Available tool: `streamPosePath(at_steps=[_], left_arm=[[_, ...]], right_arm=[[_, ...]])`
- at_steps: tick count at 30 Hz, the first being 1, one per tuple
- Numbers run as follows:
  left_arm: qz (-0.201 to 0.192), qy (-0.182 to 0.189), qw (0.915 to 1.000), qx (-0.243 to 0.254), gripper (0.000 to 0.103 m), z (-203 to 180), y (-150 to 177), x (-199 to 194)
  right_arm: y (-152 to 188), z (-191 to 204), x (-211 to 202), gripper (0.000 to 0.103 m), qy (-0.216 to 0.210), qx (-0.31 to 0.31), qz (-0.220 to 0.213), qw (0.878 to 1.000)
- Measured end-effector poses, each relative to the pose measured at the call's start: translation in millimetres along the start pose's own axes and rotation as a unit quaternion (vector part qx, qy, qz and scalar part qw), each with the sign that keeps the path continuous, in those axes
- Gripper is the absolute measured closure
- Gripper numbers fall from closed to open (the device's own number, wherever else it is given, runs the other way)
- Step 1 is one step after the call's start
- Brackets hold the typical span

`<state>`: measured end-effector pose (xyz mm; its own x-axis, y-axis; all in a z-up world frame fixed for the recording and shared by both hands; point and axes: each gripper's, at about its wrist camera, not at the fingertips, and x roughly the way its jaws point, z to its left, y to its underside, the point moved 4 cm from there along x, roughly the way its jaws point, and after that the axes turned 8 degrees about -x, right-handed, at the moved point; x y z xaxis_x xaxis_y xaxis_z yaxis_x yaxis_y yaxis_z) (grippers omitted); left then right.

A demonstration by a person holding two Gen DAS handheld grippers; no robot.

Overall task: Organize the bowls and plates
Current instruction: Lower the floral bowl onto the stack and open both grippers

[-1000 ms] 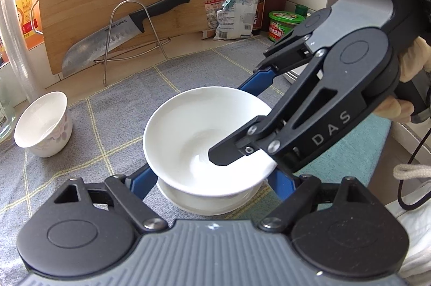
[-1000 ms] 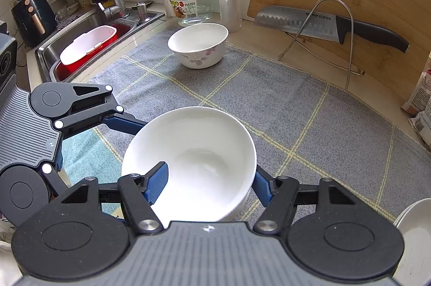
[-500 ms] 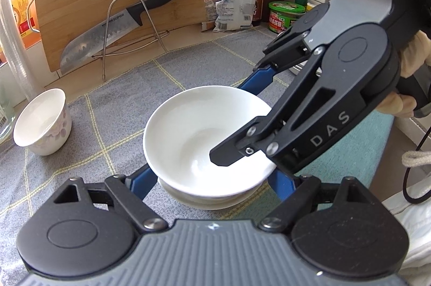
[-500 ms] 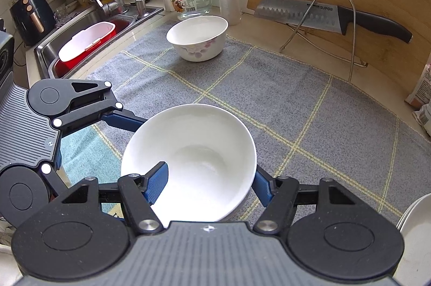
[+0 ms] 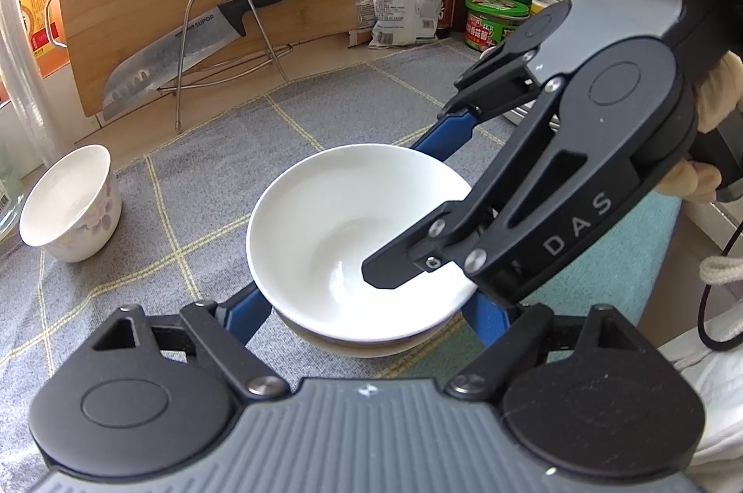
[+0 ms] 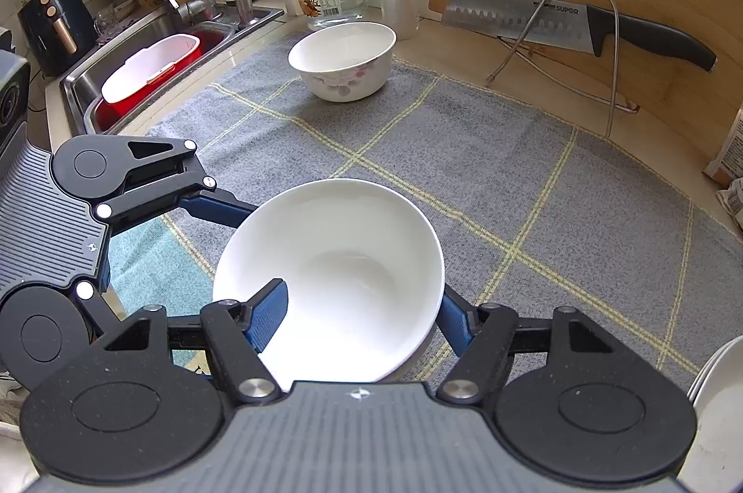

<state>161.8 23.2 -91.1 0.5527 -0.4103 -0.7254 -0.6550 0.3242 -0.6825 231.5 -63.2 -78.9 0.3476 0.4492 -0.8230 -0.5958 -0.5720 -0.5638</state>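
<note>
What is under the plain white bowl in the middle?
Under the white bowl the rim of a second white bowl shows, so the two are nested on the grey mat. The lower bowl's inside and base are covered.

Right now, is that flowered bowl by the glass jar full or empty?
Empty. The right wrist view looks down into the flowered bowl, upright on the grey cloth, and shows only its bare white inside.

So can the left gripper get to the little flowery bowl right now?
Probably not yet. The left gripper has its fingers around the stacked white bowls. Otherwise the gray cloth between it and the flowery bowl lies bare.
</note>
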Motion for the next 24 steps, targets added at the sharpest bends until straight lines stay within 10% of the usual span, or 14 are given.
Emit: streamPosePath(at_steps=[24], left_arm=[[-0.051, -0.033, 0.9978, -0.029, 0.008, 35.6, -7.1, -45.9]], right_arm=[[-28.2, -1.1, -19.2, 0.0, 0.018, -0.023, -0.051, 0.998]])
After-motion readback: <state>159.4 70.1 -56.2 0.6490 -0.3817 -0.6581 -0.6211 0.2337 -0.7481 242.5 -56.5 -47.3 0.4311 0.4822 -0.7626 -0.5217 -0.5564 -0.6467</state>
